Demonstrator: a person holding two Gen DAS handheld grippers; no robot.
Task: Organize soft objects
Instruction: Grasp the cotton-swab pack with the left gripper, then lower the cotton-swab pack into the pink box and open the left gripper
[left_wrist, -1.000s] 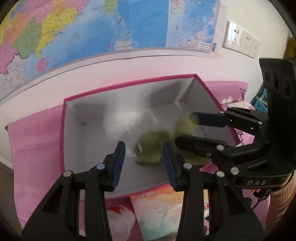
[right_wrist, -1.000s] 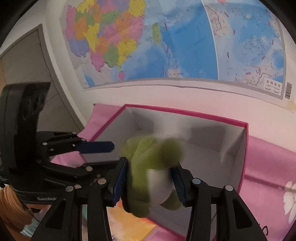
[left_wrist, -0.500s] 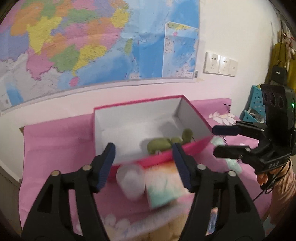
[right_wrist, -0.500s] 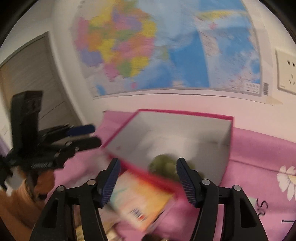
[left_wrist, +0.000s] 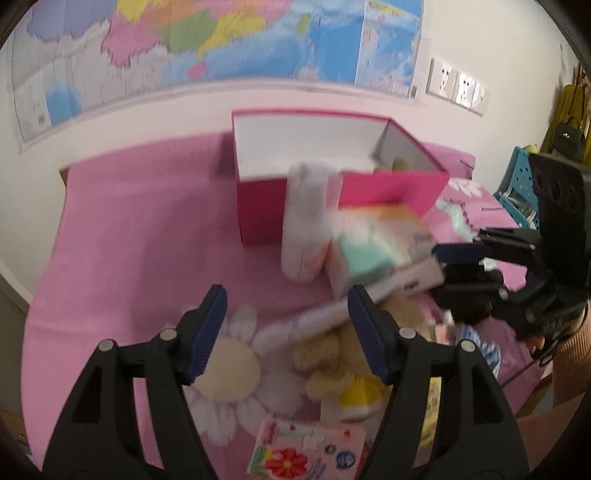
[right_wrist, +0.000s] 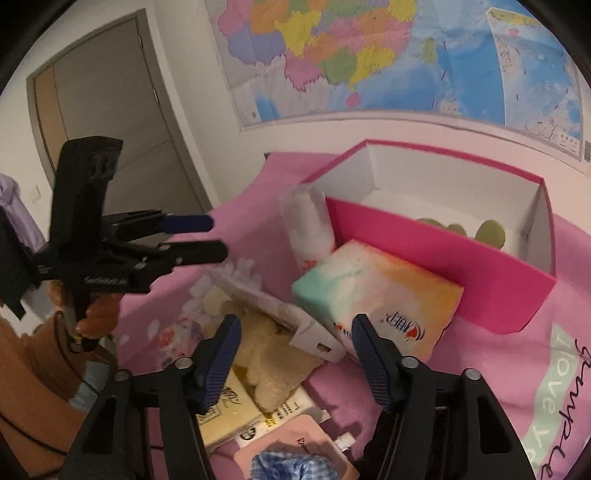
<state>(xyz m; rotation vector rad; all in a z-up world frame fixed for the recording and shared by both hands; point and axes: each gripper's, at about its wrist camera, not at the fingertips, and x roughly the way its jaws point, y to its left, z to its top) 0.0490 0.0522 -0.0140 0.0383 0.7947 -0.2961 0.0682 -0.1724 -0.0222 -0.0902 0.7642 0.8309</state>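
A pink box (right_wrist: 439, 254) with a white inside stands on the pink cloth; it also shows in the left wrist view (left_wrist: 391, 181). A green plush toy (right_wrist: 487, 230) lies inside it, partly hidden by the wall. A beige plush toy (right_wrist: 271, 349) lies in front among packets; in the left wrist view it (left_wrist: 325, 358) is blurred. My right gripper (right_wrist: 295, 354) is open and empty above the beige toy. My left gripper (left_wrist: 288, 328) is open and empty above the cloth, left of the beige toy.
A tissue pack (right_wrist: 376, 299) and a white roll (right_wrist: 308, 225) lean against the box front. A white carton (right_wrist: 284, 317), a yellow packet (right_wrist: 225, 410), a pink pouch (right_wrist: 299, 446) and a blue checked cloth (right_wrist: 288, 467) lie near the front. A flowered packet (left_wrist: 306, 450) lies below my left gripper.
My right gripper let the green plush go into the box and opened. Both grippers pulled back from the box toward the front pile.
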